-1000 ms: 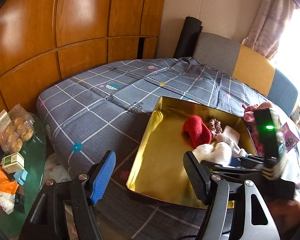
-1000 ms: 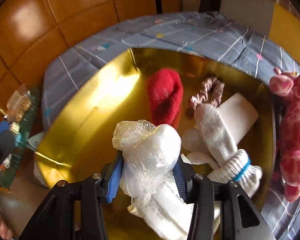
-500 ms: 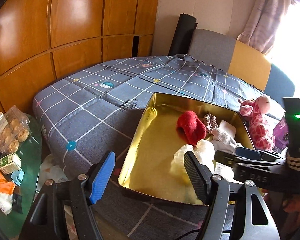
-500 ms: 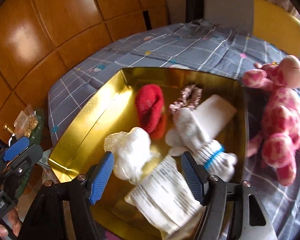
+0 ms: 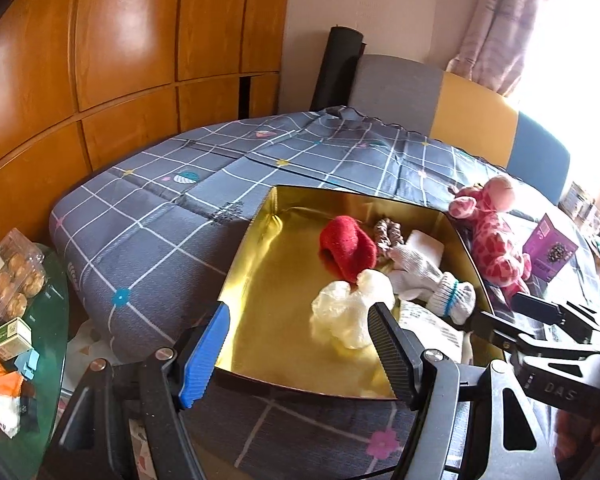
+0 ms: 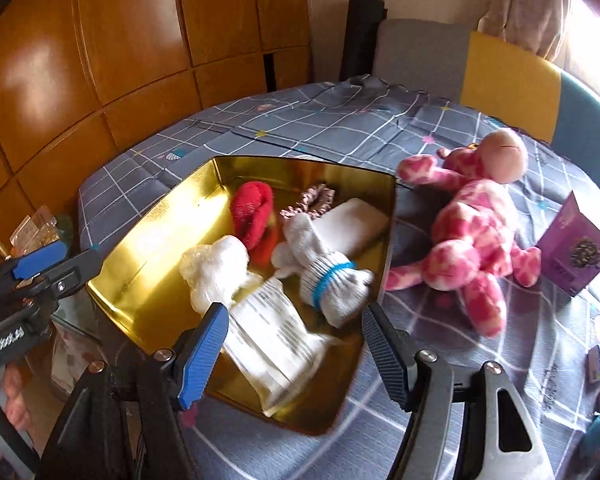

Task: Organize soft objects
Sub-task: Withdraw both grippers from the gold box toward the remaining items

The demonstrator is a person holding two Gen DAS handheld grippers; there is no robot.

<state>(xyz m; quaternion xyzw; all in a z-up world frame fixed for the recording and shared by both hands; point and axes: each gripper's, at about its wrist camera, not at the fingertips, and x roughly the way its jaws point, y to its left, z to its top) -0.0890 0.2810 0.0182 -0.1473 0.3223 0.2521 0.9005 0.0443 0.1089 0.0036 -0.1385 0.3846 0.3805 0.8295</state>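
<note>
plastic bundle [image 6: 216, 276] lies beyond right gripper's [image 6: 296, 356] fingers.

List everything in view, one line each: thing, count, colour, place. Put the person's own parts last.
tray: 1, gold, on the bedspread
sock: 1, red, in tray, far side
scrunchie: 1, pinkish-brown, in tray, far side
gloves: 1 bundle, white with blue band, in tray
plastic bag: 1, white, crumpled, in tray
printed packet: 1, white, in tray, near edge
plush toy: 1, pink, on bedspread right of tray
box: 1, purple, right of plush
bedspread: 1, grey checked
snack packs: several, on green table at left
left gripper: jaws open, empty
right gripper: jaws open, empty
</note>
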